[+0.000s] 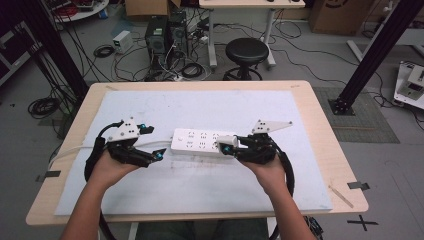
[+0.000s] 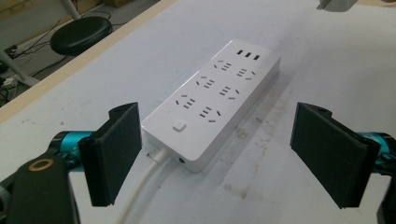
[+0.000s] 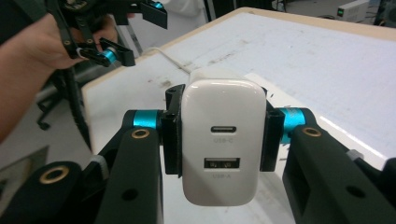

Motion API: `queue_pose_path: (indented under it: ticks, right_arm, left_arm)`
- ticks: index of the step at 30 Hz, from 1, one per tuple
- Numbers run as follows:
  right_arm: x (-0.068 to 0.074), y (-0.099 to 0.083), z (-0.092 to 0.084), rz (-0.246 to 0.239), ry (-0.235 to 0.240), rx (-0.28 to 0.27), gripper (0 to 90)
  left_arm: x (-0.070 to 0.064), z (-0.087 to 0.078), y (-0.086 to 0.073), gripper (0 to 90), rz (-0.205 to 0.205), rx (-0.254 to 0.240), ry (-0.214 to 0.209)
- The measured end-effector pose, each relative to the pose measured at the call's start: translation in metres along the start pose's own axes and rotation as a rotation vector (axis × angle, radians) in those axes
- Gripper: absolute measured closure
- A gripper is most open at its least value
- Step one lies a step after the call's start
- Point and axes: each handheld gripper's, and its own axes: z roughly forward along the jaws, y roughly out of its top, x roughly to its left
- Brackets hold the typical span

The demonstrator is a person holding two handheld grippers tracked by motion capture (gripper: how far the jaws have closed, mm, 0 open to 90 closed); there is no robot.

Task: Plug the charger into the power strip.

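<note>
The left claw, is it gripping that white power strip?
No: in the left gripper view the left claw stands open, its black jaws apart on either side of the power strip, touching nothing.

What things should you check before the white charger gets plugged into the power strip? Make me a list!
1. Charger held firmly by right gripper: ok, jaws pinch both its sides.
2. Left gripper ready to steady the power strip: ok, open, one jaw on each side, not touching.
3. Sockets free: ok, nothing is plugged in.
4. Power strip flat on the white mat: ok.
5. Charger's prongs lined up with a socket: cannot tell, prongs are hidden.
6. Strip switched off: cannot tell from its button.
</note>
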Motion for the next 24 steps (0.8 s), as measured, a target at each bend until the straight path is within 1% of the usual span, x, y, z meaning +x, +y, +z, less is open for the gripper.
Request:
queue_pose_path:
  ticks: [1, 2, 3, 4, 5, 6, 7, 8, 9, 12, 14, 16, 17, 18, 19, 21, 22, 23, 24]
  right_arm:
    - [0.001, 0.002, 0.002, -0.021, -0.005, 0.000, 63.0]
    - [0.001, 0.004, 0.004, -0.027, -0.005, 0.000, 63.0]
    - [0.001, 0.005, 0.005, -0.043, -0.017, 0.001, 63.0]
    - [0.001, 0.005, 0.005, -0.043, -0.017, 0.001, 63.0]
    - [0.001, 0.007, 0.007, -0.066, -0.030, 0.004, 63.0]
    - [0.001, 0.010, 0.011, -0.092, -0.052, 0.015, 63.0]
    - [0.000, 0.011, 0.013, -0.106, -0.060, 0.019, 63.0]
    - [-0.001, 0.013, 0.015, -0.110, -0.068, 0.039, 63.0]
    - [-0.002, 0.016, 0.017, -0.128, -0.085, 0.066, 63.0]
    - [-0.005, 0.024, 0.022, -0.166, -0.105, 0.122, 63.0]
    - [-0.008, 0.030, 0.025, -0.183, -0.108, 0.155, 63.0]
    - [-0.011, 0.038, 0.030, -0.203, -0.130, 0.222, 63.0]
    - [-0.013, 0.041, 0.032, -0.207, -0.128, 0.250, 63.0]
    - [-0.013, 0.041, 0.032, -0.207, -0.128, 0.250, 63.0]
    - [-0.017, 0.048, 0.038, -0.223, -0.144, 0.316, 63.0]
    - [-0.021, 0.054, 0.044, -0.249, -0.152, 0.368, 63.0]
    - [-0.021, 0.054, 0.044, -0.249, -0.152, 0.368, 63.0]
    - [-0.023, 0.057, 0.046, -0.253, -0.154, 0.399, 63.0]
    - [-0.028, 0.063, 0.052, -0.267, -0.138, 0.435, 63.0]
  left_arm:
    - [0.000, -0.001, -0.001, 16.7, 0.002, 0.001, 0.000]
    - [0.000, -0.001, -0.001, 16.7, -0.002, 0.000, 0.002]
    - [0.001, -0.001, -0.001, 16.6, 0.001, 0.004, 0.003]
    - [0.001, -0.001, -0.001, 16.6, 0.001, 0.004, 0.003]
    - [0.001, -0.001, -0.001, 16.6, 0.001, 0.004, 0.003]
    - [0.000, -0.003, -0.003, 16.6, 0.003, 0.006, 0.006]
    - [0.000, -0.003, -0.004, 16.7, 0.003, 0.006, 0.007]
    - [0.001, -0.004, -0.004, 16.6, 0.007, 0.007, 0.007]
    - [0.001, -0.004, -0.005, 16.6, 0.008, 0.011, 0.006]
    - [0.002, -0.005, -0.007, 16.7, 0.014, 0.023, 0.009]
    - [0.003, -0.006, -0.007, 16.7, 0.012, 0.022, 0.009]
    - [0.004, -0.008, -0.010, 16.6, 0.012, 0.029, 0.006]
    - [0.004, -0.008, -0.011, 16.7, 0.011, 0.031, 0.006]
    - [0.004, -0.008, -0.011, 16.6, 0.011, 0.031, 0.006]
    - [0.004, -0.008, -0.012, 16.7, 0.012, 0.034, 0.011]
    - [0.004, -0.008, -0.014, 16.7, 0.016, 0.034, 0.009]
    - [0.004, -0.008, -0.014, 16.7, 0.016, 0.034, 0.009]
    - [0.004, -0.008, -0.014, 16.7, 0.016, 0.034, 0.009]
    - [0.003, -0.007, -0.017, 16.6, 0.016, 0.034, 0.006]
